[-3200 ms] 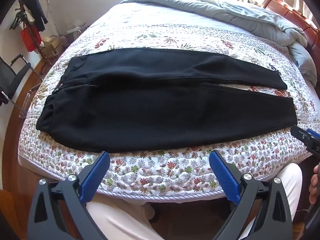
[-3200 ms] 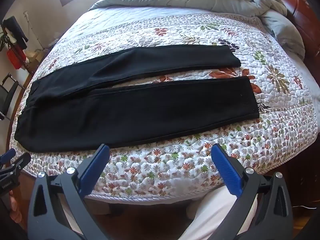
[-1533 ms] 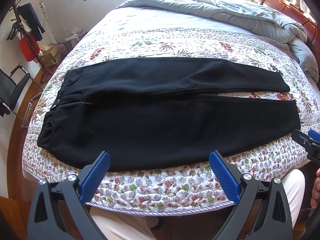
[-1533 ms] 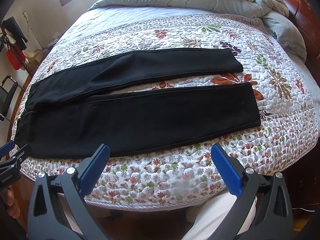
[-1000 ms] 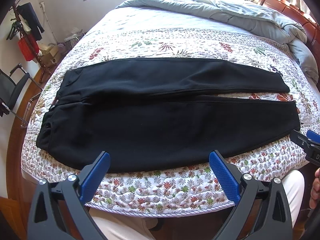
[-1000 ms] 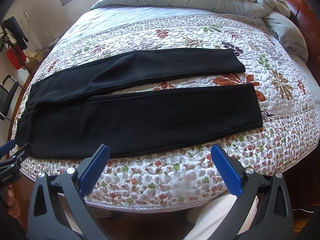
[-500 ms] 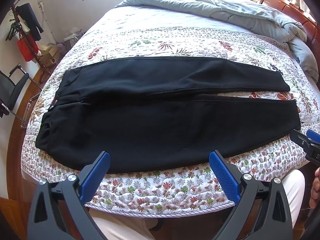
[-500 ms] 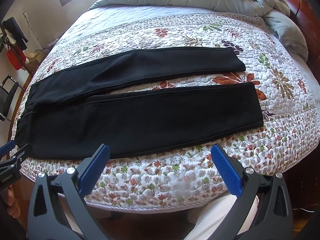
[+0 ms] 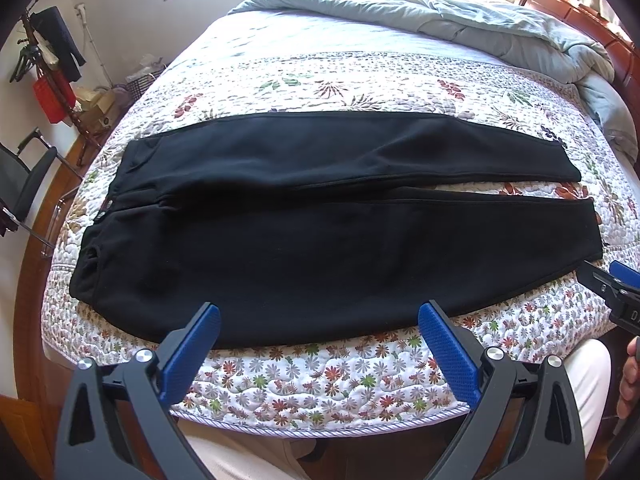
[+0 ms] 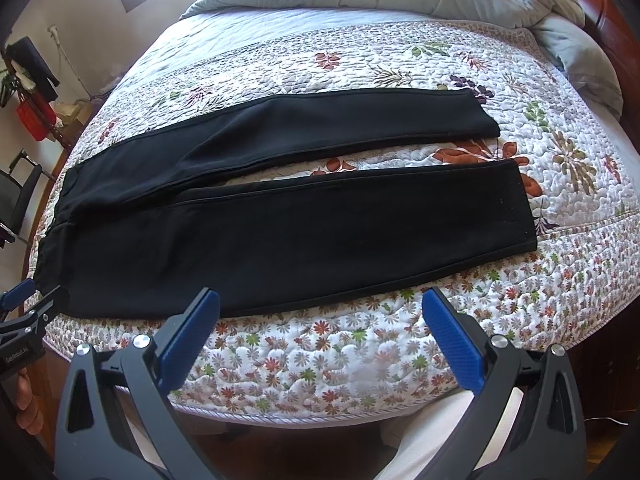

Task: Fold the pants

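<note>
Black pants [image 9: 320, 232] lie flat across the floral quilt, waistband at the left, both legs running to the right with a narrow gap between the cuffs. They also show in the right wrist view [image 10: 304, 224]. My left gripper [image 9: 320, 332] is open and empty, hovering over the near edge of the pants' lower leg. My right gripper [image 10: 320, 316] is open and empty, just in front of the near leg's lower edge. The right gripper also shows at the right edge of the left view [image 9: 612, 288], near the cuff.
The floral quilt [image 9: 328, 380] covers the bed, its near edge just below the grippers. A grey-blue duvet [image 9: 500, 28] is bunched at the far side by the wooden headboard [image 9: 580, 12]. A chair [image 9: 20, 184] and a clothes rack [image 9: 52, 76] stand at the left.
Both grippers have crept slightly forward toward the pants since 3.2 s ago. The pants have not moved and both grippers stay open.
</note>
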Available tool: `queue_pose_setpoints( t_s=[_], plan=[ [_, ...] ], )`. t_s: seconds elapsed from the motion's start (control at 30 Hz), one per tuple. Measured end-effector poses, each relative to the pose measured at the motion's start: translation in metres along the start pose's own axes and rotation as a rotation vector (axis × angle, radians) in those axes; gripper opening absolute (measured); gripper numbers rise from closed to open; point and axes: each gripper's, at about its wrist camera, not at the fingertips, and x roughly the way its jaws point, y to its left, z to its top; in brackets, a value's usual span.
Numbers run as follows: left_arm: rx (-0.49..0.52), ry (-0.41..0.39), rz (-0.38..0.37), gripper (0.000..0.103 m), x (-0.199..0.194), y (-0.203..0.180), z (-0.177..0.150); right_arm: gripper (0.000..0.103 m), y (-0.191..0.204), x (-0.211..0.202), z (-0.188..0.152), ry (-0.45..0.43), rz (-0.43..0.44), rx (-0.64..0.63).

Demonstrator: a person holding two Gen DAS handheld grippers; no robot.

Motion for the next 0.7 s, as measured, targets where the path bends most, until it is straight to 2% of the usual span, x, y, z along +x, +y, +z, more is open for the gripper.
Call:
queue_pose_setpoints(
  t_s=[0.1, 0.2, 0.23, 0.33, 0.4, 0.47, 0.53, 0.63, 0.7],
  plan=[
    [0.0, 0.008, -0.003, 0.099, 0.004, 0.0, 0.001, 0.1, -0.001, 0.003, 0.0, -0.001, 0.016, 0.003],
    [-0.011, 0.049, -0.033, 0.099, 0.02, 0.003, 0.004, 0.1, -0.005, 0.011, 0.006, 0.007, 0.046, -0.012],
    [-0.011, 0.069, -0.052, 0.099, 0.029, 0.004, 0.007, 0.1, -0.011, 0.016, 0.011, 0.01, 0.055, -0.014],
    [0.006, 0.112, -0.043, 0.099, 0.055, 0.004, 0.024, 0.1, -0.04, 0.03, 0.036, 0.015, 0.055, 0.005],
    [0.034, 0.128, -0.057, 0.099, 0.069, 0.002, 0.04, 0.1, -0.072, 0.042, 0.064, 0.0, 0.057, 0.044],
    [0.055, 0.103, -0.089, 0.099, 0.081, -0.003, 0.067, 0.1, -0.103, 0.056, 0.092, 0.0, 0.059, 0.081],
    [0.068, 0.074, -0.137, 0.099, 0.096, -0.009, 0.097, 0.1, -0.137, 0.073, 0.126, 0.0, 0.046, 0.102],
    [0.114, 0.048, -0.277, 0.099, 0.121, -0.02, 0.138, 0.1, -0.179, 0.102, 0.175, 0.008, -0.006, 0.096],
    [0.122, 0.056, -0.299, 0.099, 0.141, -0.028, 0.162, 0.1, -0.202, 0.126, 0.196, 0.052, 0.011, 0.093]
  ],
)
